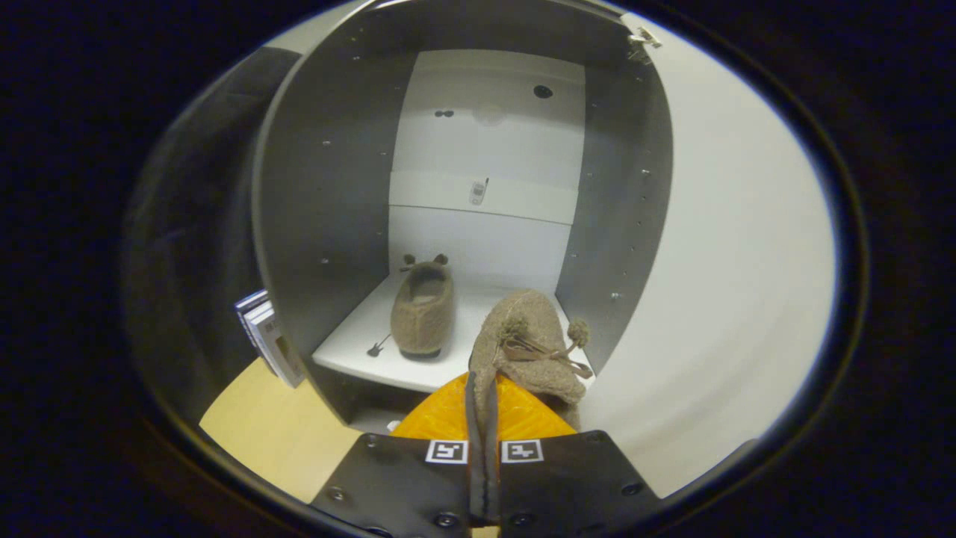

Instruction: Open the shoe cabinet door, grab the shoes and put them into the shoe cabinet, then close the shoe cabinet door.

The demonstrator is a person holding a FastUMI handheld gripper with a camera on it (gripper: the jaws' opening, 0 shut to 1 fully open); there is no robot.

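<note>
The shoe cabinet (pixel 336 187) stands open in front of me, its white door (pixel 732 261) swung out to the right. One tan fuzzy slipper (pixel 423 310) lies on the white bottom shelf (pixel 351 344), left of centre, toe toward me. My gripper (pixel 484 407) is shut on the heel edge of a second tan slipper (pixel 532 340) with pom-pom laces. That slipper hangs just ahead of the fingers, over the front right part of the shelf.
A stack of books or boxes (pixel 267 336) leans against the cabinet's outer left wall. The pale wooden floor (pixel 276 433) shows below it. The grey side walls of the cabinet stand close on both sides of the shelf.
</note>
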